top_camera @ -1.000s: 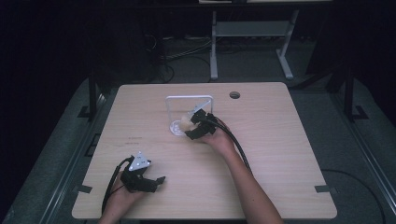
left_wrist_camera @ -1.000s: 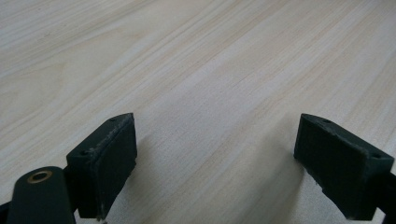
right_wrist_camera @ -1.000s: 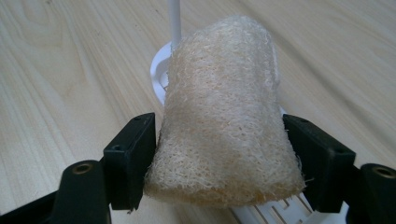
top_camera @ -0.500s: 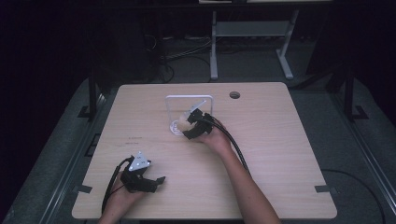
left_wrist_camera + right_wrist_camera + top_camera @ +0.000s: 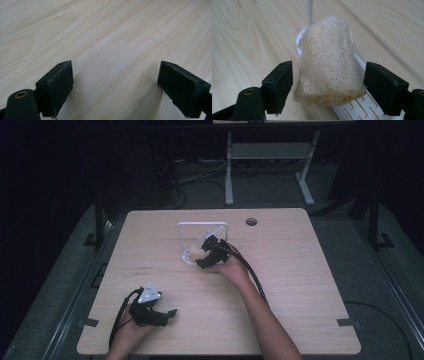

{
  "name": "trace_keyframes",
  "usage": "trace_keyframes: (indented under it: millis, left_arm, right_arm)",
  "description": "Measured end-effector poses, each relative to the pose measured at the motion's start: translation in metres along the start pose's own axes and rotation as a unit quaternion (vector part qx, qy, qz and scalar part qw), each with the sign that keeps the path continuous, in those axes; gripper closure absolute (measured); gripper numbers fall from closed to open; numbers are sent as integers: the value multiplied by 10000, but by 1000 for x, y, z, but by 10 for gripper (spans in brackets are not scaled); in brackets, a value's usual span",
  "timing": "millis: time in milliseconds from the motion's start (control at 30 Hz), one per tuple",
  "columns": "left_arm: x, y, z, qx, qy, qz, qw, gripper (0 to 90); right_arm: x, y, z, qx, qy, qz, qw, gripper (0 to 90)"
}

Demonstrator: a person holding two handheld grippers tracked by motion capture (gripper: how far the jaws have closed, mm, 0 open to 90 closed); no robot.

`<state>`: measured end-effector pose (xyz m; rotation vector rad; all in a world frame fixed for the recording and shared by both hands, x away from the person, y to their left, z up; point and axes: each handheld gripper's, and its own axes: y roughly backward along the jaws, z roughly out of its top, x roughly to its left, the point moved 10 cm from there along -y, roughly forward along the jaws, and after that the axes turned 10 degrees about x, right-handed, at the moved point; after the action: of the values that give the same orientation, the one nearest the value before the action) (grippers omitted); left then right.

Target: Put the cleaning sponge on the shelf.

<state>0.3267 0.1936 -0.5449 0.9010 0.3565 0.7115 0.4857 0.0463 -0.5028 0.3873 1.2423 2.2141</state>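
While your left gripper lay low near the front left corner of the tabletop, its jaws stood wide apart with nothing but bare wood between them. Your right gripper was near the middle of the tabletop, at the front left corner of a white frame-like rack (I cannot tell exactly what kind of rack it was). In the right gripper view, a pale beige loofah sponge stood on the white slotted base of this rack, just in front of a thin white post. The jaws of your right gripper were open on both sides of the sponge, with a small gap on each side, not pressing it.
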Motion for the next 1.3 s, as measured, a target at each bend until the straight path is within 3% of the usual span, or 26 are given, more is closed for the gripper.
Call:
trace_keyframes:
  millis: [200, 367, 467, 500, 533, 567, 667, 767, 1000, 1300]
  left_arm:
    - [0, 0, 0, -13, 21, -10, 10000, 124]
    - [0, 0, 0, -8, 11, -6, 10000, 124]
    - [0, 0, 0, -8, 13, -7, 10000, 124]
    - [0, 0, 0, -8, 13, -7, 10000, 124]
    - [0, 0, 0, -6, 13, -9, 10000, 124]
    - [0, 0, 0, -5, 13, -9, 10000, 124]
    - [0, 0, 0, -15, 15, -5, 10000, 124]
    - [0, 0, 0, -14, 17, -5, 10000, 124]
    - [0, 0, 0, -31, 23, -5, 10000, 124]
    - [0, 0, 0, -30, 16, -2, 10000, 124]
  right_arm:
    - [5, 21, -2, -116, 0, -51, 9999, 250]
    - [8, 33, -4, -235, -70, 89, 9997, 356]
    - [16, 41, -7, -319, -3, 319, 9990, 553]
    - [16, 41, -7, -319, -3, 319, 9990, 553]
    - [22, 40, -9, -304, 62, 454, 9985, 678]
    - [23, 40, -10, -272, 131, 463, 9985, 747]
    - [30, 36, -13, -239, 186, 586, 9978, 897]
    - [36, 30, -16, -179, 195, 739, 9969, 898]
    - [44, 15, -19, -40, 242, 818, 9963, 899]
    - [37, 2, -26, 135, 197, 684, 9974, 899]
